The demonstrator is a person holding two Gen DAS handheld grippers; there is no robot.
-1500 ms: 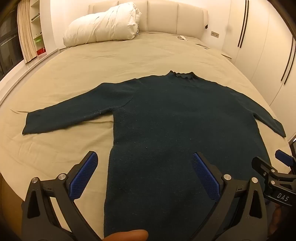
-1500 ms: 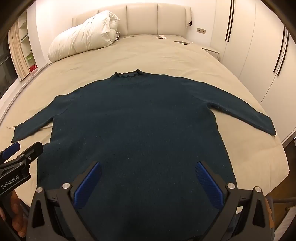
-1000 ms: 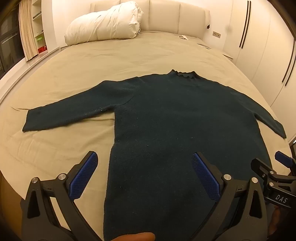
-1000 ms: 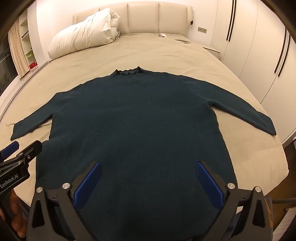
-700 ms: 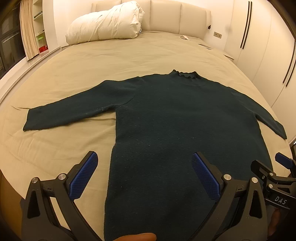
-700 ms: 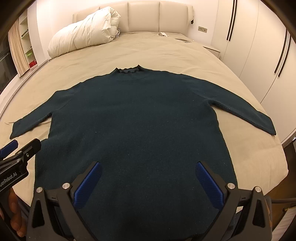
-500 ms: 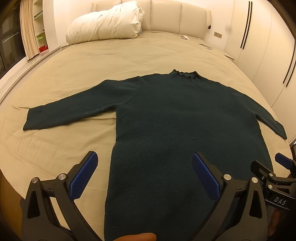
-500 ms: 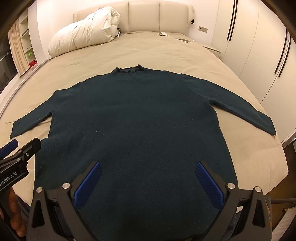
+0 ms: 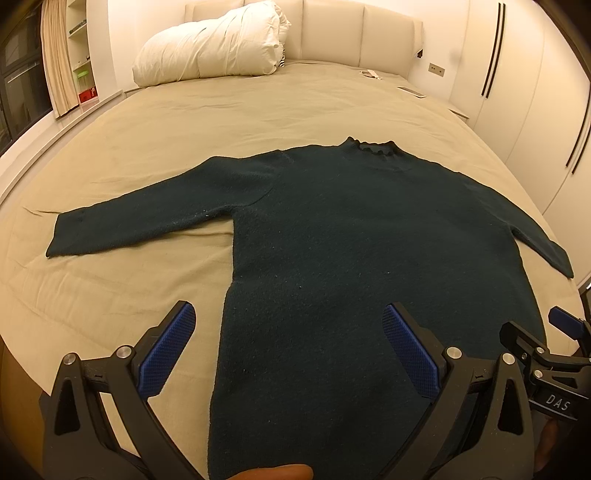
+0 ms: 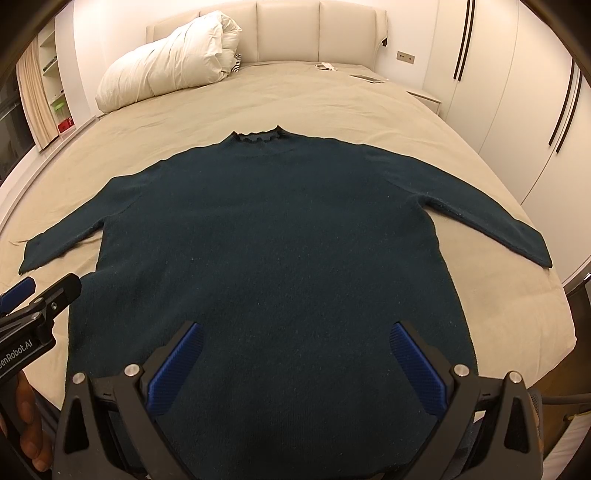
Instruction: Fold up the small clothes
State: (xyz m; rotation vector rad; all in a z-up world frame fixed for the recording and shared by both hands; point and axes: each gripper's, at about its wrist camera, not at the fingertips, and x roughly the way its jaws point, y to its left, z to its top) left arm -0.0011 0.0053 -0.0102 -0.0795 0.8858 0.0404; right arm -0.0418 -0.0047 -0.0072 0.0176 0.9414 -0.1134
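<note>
A dark teal long-sleeved sweater (image 9: 351,229) lies flat on the beige bed (image 9: 258,107), collar away from me and both sleeves spread out; it also shows in the right wrist view (image 10: 266,236). My left gripper (image 9: 288,317) is open and empty above the sweater's lower left hem. My right gripper (image 10: 295,334) is open and empty above the lower middle of the sweater. Each gripper shows at the edge of the other's view: the right gripper (image 9: 546,354) and the left gripper (image 10: 40,299).
A white rolled duvet (image 9: 210,48) lies at the head of the bed by the padded headboard (image 10: 317,33). Small flat items (image 10: 364,77) lie near the far right corner. White wardrobes (image 10: 517,96) stand on the right, shelves (image 9: 79,66) on the left.
Both grippers have drifted slightly forward over the sweater and stay open. The sweater has not moved.
</note>
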